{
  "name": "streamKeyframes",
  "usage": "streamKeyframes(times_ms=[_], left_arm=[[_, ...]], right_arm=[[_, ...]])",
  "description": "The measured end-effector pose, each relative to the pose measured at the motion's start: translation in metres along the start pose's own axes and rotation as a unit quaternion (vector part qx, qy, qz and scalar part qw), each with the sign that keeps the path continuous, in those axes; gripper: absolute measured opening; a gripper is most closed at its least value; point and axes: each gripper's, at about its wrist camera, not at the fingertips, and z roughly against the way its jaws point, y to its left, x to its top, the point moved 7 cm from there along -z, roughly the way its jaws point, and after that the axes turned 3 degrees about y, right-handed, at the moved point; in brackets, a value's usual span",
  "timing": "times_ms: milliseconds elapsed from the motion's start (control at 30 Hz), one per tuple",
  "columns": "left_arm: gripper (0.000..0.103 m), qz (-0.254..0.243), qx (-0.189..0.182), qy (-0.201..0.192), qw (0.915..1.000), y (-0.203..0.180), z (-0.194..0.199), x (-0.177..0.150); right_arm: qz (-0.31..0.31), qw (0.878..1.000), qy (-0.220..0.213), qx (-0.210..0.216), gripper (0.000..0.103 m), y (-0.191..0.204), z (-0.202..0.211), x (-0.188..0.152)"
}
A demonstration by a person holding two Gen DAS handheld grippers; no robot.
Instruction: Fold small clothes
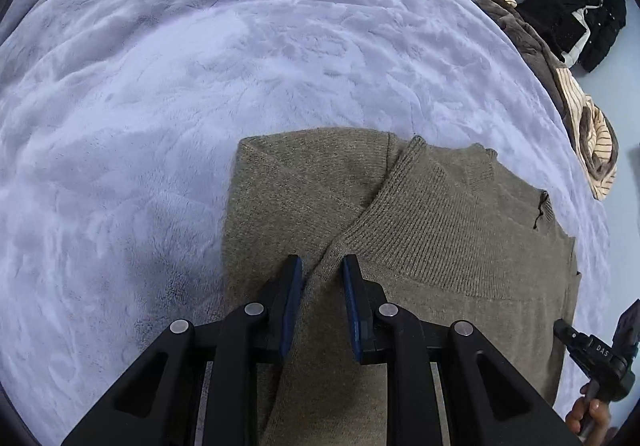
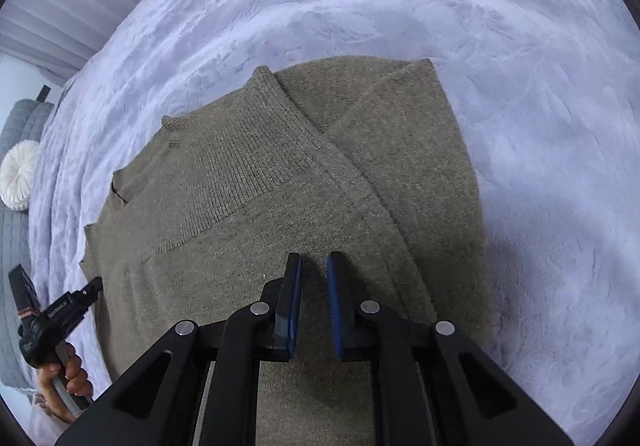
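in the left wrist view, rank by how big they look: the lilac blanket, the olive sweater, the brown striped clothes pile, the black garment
1. lilac blanket, fills most of the view
2. olive sweater, though it lies nearest the camera
3. brown striped clothes pile
4. black garment, smallest, but farthest off, so its true size is unsure

A bedroom at home: a bed under a fluffy lilac blanket, a round white cushion, heaped clothes, curtains.
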Motion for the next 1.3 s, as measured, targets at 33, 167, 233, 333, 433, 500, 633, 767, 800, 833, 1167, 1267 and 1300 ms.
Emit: streamKeyframes(times_ms=[33,167,233,333,433,500,633,767,800,833,1167,1267,1300], left_arm=[[0.023,-0.005,0.006,0.0,1.0,-0.001,0.002,0.0],[0.023,-0.033,0.042,-0.008,0.9985,-0.003,0.013,-0.005],[0.023,-0.037,0.042,-0.01,0.9984,-0.003,0.02,-0.009],[0.023,-0.037,0.038,-0.007,0.9985,-0.003,0.028,-0.015],[0.023,-0.041,0.043,-0.003,0.9982,-0.002,0.035,-0.024],[0.023,-0.039,0.046,0.002,0.9982,-0.001,0.038,-0.031],[0.023,-0.037,0.052,0.016,0.9978,0.004,0.043,-0.046],[0.023,-0.042,0.065,0.021,0.9968,0.008,0.049,-0.06],[0.023,-0.043,0.067,0.023,0.9966,0.01,0.051,-0.063],[0.023,-0.044,0.069,0.025,0.9963,0.011,0.052,-0.066],[0.103,-0.041,0.096,0.011,0.9945,0.034,0.073,-0.088],[0.103,-0.035,0.095,0.023,0.9946,0.045,0.072,-0.095],[0.103,-0.029,0.094,0.03,0.9947,0.049,0.07,-0.098]], right_arm=[[0.001,1.0,-0.001,0.001,0.011,-0.001,0.002,0.0],[-0.004,1.0,-0.006,-0.009,0.012,-0.003,0.011,-0.001],[-0.01,1.0,-0.011,-0.013,0.016,-0.005,0.018,0.001],[-0.022,1.0,-0.012,-0.003,0.016,-0.009,0.024,-0.004],[-0.027,1.0,-0.008,0.001,0.016,-0.011,0.028,-0.01],[-0.027,1.0,-0.005,0.002,0.016,-0.011,0.029,-0.016],[-0.028,1.0,0.003,0.008,0.016,-0.006,0.03,-0.027],[-0.018,1.0,0.008,0.011,0.016,0.003,0.033,-0.039],[-0.014,1.0,0.01,0.011,0.016,0.006,0.034,-0.042],[-0.01,1.0,0.012,0.013,0.016,0.009,0.034,-0.046],[0.02,0.998,0.043,0.043,0.018,0.046,0.029,-0.08],[0.037,0.996,0.057,0.063,0.04,0.066,0.027,-0.094],[0.042,0.995,0.06,0.07,0.048,0.072,0.026,-0.099]])
